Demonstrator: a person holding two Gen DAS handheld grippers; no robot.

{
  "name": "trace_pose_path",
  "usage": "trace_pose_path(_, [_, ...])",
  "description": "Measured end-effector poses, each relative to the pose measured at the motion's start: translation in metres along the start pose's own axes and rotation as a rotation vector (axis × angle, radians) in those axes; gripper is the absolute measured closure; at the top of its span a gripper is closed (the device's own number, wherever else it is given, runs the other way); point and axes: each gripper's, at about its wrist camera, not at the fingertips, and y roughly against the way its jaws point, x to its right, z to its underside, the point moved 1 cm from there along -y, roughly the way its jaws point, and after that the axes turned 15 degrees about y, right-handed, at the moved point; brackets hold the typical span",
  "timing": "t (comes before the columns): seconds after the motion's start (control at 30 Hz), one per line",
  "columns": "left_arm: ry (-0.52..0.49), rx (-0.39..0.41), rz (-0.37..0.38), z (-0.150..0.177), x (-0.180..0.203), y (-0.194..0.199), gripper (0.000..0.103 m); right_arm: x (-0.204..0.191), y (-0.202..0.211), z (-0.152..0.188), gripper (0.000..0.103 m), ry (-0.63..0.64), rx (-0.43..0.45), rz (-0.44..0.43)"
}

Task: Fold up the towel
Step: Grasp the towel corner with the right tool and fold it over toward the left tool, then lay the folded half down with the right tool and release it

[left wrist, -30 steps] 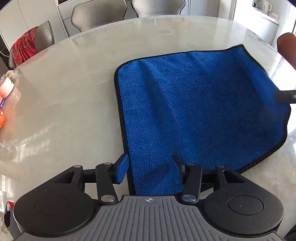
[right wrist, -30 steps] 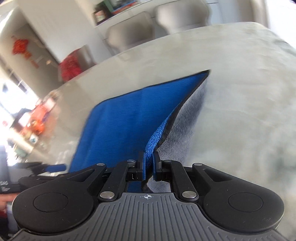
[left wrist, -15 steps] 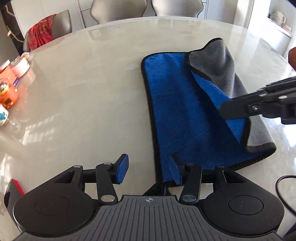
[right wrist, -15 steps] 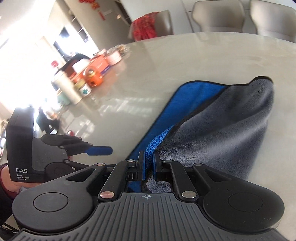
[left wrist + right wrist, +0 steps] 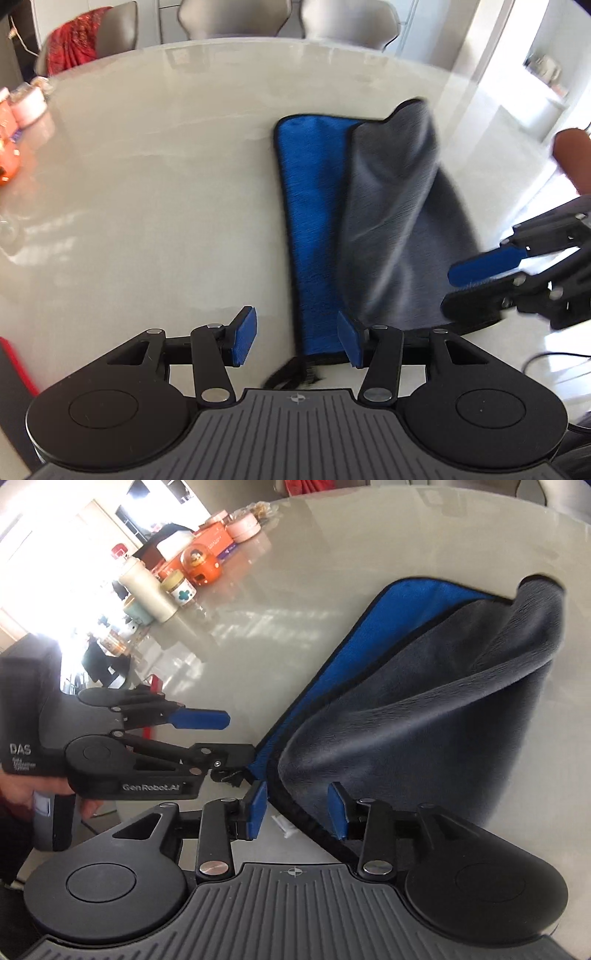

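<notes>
The towel [image 5: 388,221] is blue on one face and grey on the other, with a black hem. It lies on the pale round table [image 5: 166,184], its grey half folded over most of the blue half. A blue strip [image 5: 310,221] shows along the left side. My left gripper [image 5: 297,339] is open at the towel's near left corner. My right gripper [image 5: 297,810] is open and empty over the near hem of the folded towel [image 5: 424,720]. The right gripper also shows at the right of the left wrist view [image 5: 476,284]. The left gripper shows at the left of the right wrist view [image 5: 229,734].
Jars, cups and boxes [image 5: 184,572] stand along the far left of the table. Chairs [image 5: 347,18] stand behind the far edge; one holds a red cloth [image 5: 74,48]. A cable [image 5: 554,358] lies near the right edge.
My right gripper carried the towel's edge over to the left, laid the grey side across the blue, then opened and let go. My left gripper stayed open near the front corner.
</notes>
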Motion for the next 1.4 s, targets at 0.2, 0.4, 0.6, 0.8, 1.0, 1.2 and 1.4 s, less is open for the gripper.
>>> trace_pose_path(0.2, [0.028, -0.031, 0.047, -0.002, 0.013, -0.011, 0.049, 0.038, 0.043, -0.006, 0.065, 0.196, -0.026, 0.096])
trace_pose_path(0.4, [0.105, -0.056, 0.038, -0.006, 0.012, -0.019, 0.050, 0.085, 0.046, -0.028, 0.065, 0.437, -0.055, 0.101])
trace_pose_path(0.6, [0.147, -0.058, 0.004, -0.012, 0.014, -0.027, 0.050, 0.131, 0.049, -0.058, 0.053, 0.651, -0.020, -0.064])
trace_pose_path(0.8, [0.176, -0.071, -0.034, -0.015, 0.017, -0.038, 0.050, 0.180, 0.041, -0.114, 0.056, 0.550, -0.017, -0.191])
trace_pose_path(1.0, [0.192, -0.081, -0.055, -0.015, 0.019, -0.040, 0.051, 0.206, -0.001, -0.140, 0.074, 0.556, -0.133, -0.259])
trace_pose_path(1.2, [0.201, -0.081, -0.071, -0.017, 0.022, -0.040, 0.051, 0.229, -0.030, -0.161, 0.074, 0.503, -0.150, -0.335])
trace_pose_path(1.4, [0.208, -0.083, -0.081, -0.020, 0.026, -0.044, 0.051, 0.225, -0.056, -0.173, 0.074, 0.606, -0.183, -0.372])
